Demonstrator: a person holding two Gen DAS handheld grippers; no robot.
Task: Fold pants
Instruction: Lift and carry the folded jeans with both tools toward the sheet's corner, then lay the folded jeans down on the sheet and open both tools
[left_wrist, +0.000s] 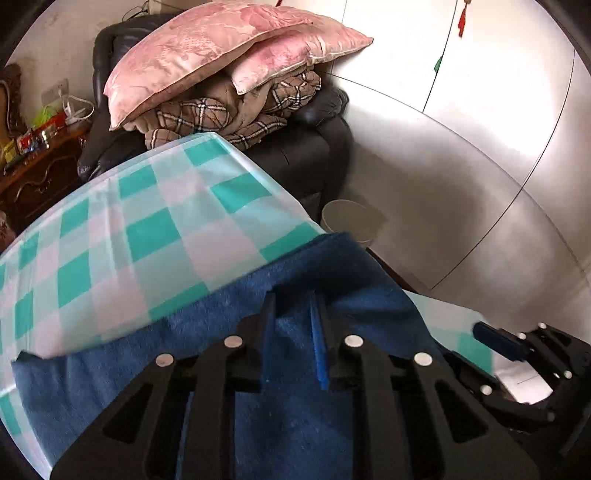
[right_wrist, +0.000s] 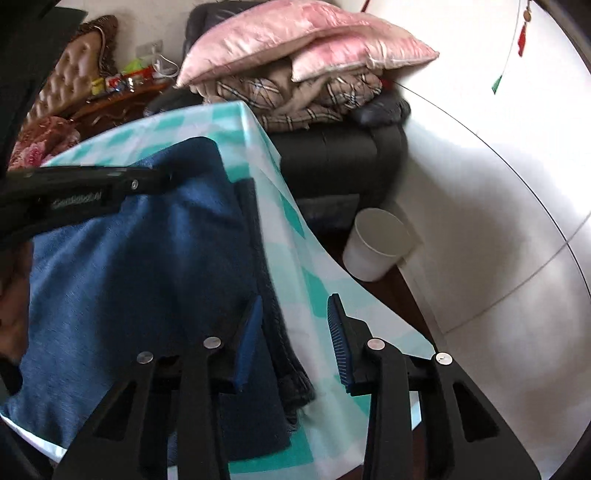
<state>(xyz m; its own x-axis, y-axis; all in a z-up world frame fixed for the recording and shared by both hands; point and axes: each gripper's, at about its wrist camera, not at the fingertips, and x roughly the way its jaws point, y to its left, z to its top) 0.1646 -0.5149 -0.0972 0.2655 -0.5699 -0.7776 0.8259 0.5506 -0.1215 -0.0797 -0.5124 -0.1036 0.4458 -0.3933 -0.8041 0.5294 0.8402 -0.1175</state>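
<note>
Blue denim pants lie on a table covered by a teal-and-white checked cloth. My left gripper hovers over the pants near the table's right edge, its jaws a narrow gap apart with denim showing between them; no clear grip. My right gripper is open over the hemmed edge of the pants, one pad on the denim side, the other over the cloth. The left gripper shows in the right wrist view, and the right gripper shows in the left wrist view.
A dark armchair stacked with pink pillows and a plaid blanket stands behind the table. A white bin sits on the floor beside it. White wardrobe doors fill the right. A wooden cabinet with clutter stands at the left.
</note>
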